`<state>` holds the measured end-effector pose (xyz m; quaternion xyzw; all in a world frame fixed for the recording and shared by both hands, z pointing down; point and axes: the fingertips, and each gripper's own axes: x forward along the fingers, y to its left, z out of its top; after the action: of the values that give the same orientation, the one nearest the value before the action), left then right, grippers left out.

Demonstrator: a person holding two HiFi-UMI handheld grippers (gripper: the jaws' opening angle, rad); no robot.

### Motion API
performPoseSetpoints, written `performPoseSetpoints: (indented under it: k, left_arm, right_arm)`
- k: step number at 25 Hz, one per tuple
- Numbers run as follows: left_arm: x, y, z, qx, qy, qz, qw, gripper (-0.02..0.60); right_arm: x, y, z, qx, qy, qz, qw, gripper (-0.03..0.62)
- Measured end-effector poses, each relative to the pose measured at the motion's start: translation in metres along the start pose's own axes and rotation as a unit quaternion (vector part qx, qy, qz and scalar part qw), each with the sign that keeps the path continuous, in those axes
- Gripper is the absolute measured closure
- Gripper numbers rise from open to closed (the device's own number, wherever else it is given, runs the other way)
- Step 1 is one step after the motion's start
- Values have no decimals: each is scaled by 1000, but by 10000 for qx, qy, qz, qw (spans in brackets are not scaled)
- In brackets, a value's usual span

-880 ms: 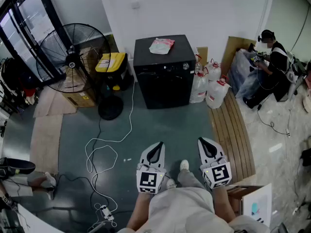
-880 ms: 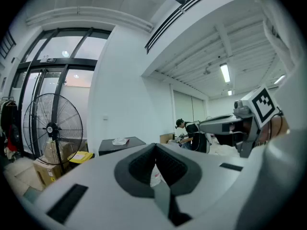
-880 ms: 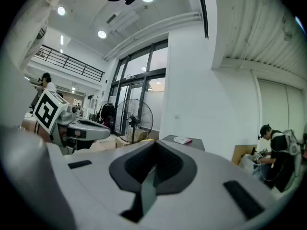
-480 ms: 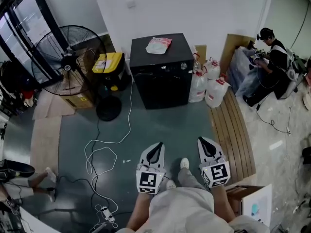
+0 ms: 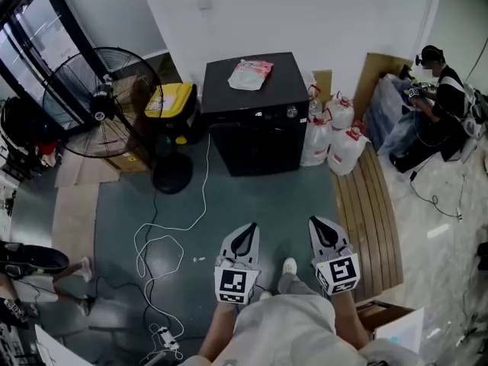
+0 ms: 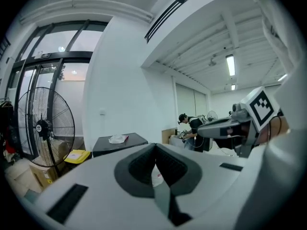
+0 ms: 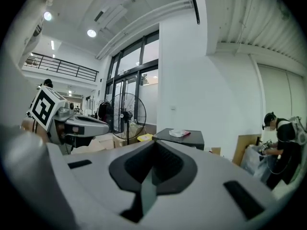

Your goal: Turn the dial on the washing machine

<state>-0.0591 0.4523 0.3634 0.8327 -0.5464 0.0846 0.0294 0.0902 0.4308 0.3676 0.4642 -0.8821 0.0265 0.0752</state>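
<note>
A black washing machine [image 5: 259, 120] stands against the white wall, well ahead of me, with a small silver dial [image 5: 291, 112] at the right of its control strip. A pink and white bag [image 5: 252, 73] lies on its top. My left gripper [image 5: 245, 230] and right gripper [image 5: 319, 225] are held side by side close to my body, both pointing toward the machine and far short of it. Both are shut with nothing between the jaws. The machine [image 6: 119, 143] shows small above the left jaws, and the same machine [image 7: 181, 138] above the right jaws.
A big standing fan [image 5: 99, 105] and a yellow and black box [image 5: 171, 101] are left of the machine. White jugs [image 5: 335, 139] sit at its right beside a slatted wooden strip [image 5: 367, 212]. A white cable [image 5: 164, 231] snakes over the grey floor. A seated person [image 5: 435, 97] is far right.
The view has shifted slightly, so the machine sits a little lower and further right in the picture. Both grippers keep their places, shut.
</note>
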Motion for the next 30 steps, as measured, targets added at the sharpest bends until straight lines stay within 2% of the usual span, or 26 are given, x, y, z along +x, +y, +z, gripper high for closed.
performPoseSetpoints:
  k: [15, 30]
  left_arm:
    - [113, 19, 21, 28, 209, 414, 9989, 569]
    - [170, 31, 19, 13, 234, 418, 9988, 569]
  right_arm:
    - [83, -99, 11, 64, 3, 342, 9994, 586]
    - [132, -133, 4, 137, 79, 391, 9991, 586]
